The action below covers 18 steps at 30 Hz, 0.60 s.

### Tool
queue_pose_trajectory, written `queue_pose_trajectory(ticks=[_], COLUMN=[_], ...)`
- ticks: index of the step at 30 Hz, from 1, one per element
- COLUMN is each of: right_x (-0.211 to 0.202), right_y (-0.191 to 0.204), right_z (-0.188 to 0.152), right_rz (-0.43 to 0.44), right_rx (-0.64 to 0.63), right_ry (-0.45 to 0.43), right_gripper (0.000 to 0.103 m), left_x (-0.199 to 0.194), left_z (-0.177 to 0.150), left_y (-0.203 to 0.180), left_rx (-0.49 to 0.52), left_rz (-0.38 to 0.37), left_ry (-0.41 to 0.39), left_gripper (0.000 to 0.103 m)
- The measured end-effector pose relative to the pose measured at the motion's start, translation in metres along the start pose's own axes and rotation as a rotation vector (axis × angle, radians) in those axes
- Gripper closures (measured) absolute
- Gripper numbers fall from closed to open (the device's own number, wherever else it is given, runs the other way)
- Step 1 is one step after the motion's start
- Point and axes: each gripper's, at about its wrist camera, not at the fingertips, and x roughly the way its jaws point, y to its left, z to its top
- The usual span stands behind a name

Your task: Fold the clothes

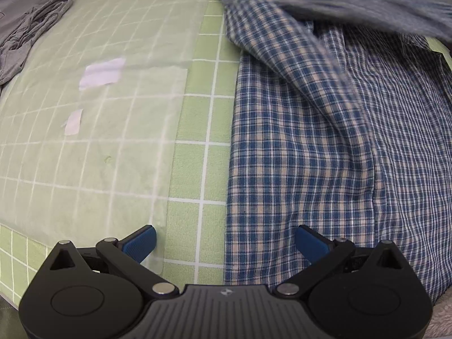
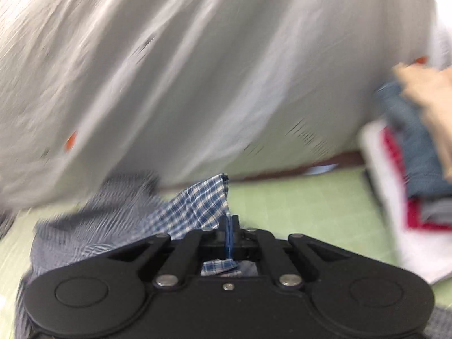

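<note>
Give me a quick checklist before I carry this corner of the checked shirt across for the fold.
1. Right gripper shut on the checked shirt: ok, cloth is pinched between the pads.
2. Left gripper free: ok, jaws wide open, nothing between them, above the shirt's edge.
3. Body of the shirt lying flat on the green mat: mostly ok, with some wrinkles; a fold is lifted across the top right.
4. Landing area free: ok on the near mat; a grey garment lies bunched at the far left.
5. Stack of folded clothes out of the path: cannot tell, the right view is blurred.
6. How much cloth is in the grip: cannot tell.
</note>
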Motion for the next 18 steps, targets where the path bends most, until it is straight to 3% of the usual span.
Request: queue_pose_trajectory(ticks=[2,4,6,10,14,18], right_x=[0.0,0.009,0.018,0.014,0.022,0.025], right_y=[-0.025,-0.049,-0.06,-0.067,-0.072,-0.077], right_z=[0.013,0.017,0.016,0.015,0.009,0.001], right_rz=[-0.089,-0.155,-0.168,-0.171,-0.177,-0.184], right_rx=[0.082,0.16,0.147,0.127,0.172,0.174], right_ry=[-0.054,-0.045,-0.006,-0.025,0.014,0.057], right_gripper=[0.103,0.103,0.103,0.103,0.103,0.103], left_x=[0.0,0.001,0.002,0.0,-0.012,-0.009], left_z=[0.0,0.002,0.005,0.021,0.05,0.101], left_y=[-0.001,-0.002,-0.003,-0.003,0.013,0.029], left_rx=[-0.009,-0.021,-0.021,-0.027,-0.133,-0.267], left_rz=[0.002,0.005,0.005,0.071,0.007,-0.1], left_ry=[-0.001,0.0,0.01,0.008,-0.078,-0.171], left_gripper=[0.0,0.0,0.0,0.0,0.0,0.001])
